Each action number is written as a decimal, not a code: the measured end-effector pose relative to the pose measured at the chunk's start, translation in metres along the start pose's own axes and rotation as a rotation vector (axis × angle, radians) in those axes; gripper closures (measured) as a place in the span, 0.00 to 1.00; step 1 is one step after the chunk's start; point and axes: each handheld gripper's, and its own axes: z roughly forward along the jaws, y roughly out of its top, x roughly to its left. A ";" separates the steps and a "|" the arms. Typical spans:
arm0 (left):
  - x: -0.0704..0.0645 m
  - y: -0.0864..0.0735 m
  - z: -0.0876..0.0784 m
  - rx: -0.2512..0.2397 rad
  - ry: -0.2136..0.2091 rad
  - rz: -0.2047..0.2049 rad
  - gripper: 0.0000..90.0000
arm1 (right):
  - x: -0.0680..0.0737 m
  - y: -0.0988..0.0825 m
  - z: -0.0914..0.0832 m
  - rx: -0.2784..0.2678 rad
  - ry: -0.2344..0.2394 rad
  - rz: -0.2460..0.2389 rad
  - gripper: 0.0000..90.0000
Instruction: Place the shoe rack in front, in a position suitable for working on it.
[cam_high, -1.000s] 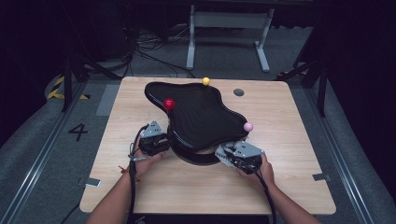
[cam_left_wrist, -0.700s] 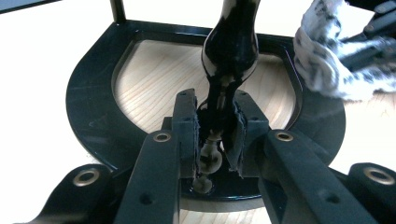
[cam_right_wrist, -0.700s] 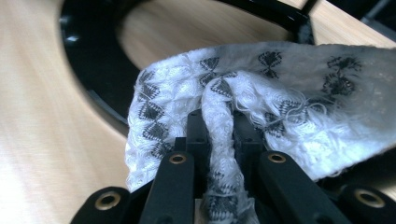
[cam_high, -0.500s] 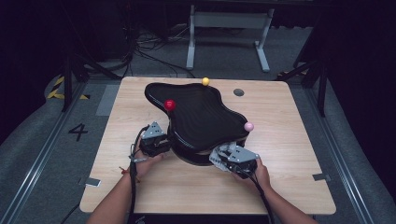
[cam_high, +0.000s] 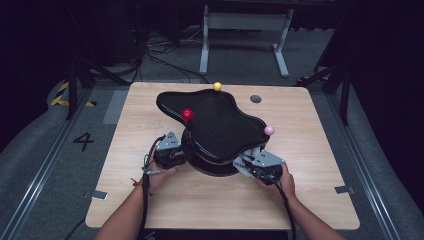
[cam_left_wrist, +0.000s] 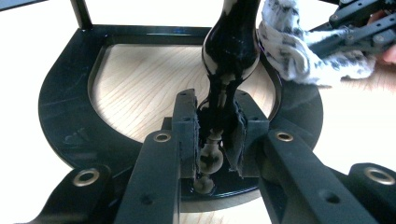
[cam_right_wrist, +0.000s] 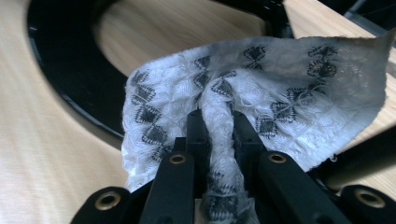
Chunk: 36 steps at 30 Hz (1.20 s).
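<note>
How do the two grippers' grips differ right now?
The left gripper is clamped on a glossy black post of the black stand, rigid and upright; the right gripper pinches a soft white patterned cloth, bunched between its jaws. The left sits over the base ring, the right beside it. Both are shut.

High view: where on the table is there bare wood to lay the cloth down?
The table is bare along its left edge, across the near strip between the forearms, and at the right side past the pink ball. The middle is crowded by the black stand, with the left claw and right claw at its base.
</note>
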 end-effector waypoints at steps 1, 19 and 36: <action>0.000 0.000 0.000 -0.002 -0.001 0.000 0.83 | -0.003 -0.001 0.000 0.003 -0.007 0.007 0.90; 0.001 0.000 0.001 -0.002 -0.006 0.007 0.83 | -0.012 -0.006 0.000 -0.003 -0.021 0.055 0.90; 0.000 -0.001 0.001 -0.001 -0.014 -0.008 0.83 | 0.017 0.006 0.004 -0.022 0.043 0.026 0.90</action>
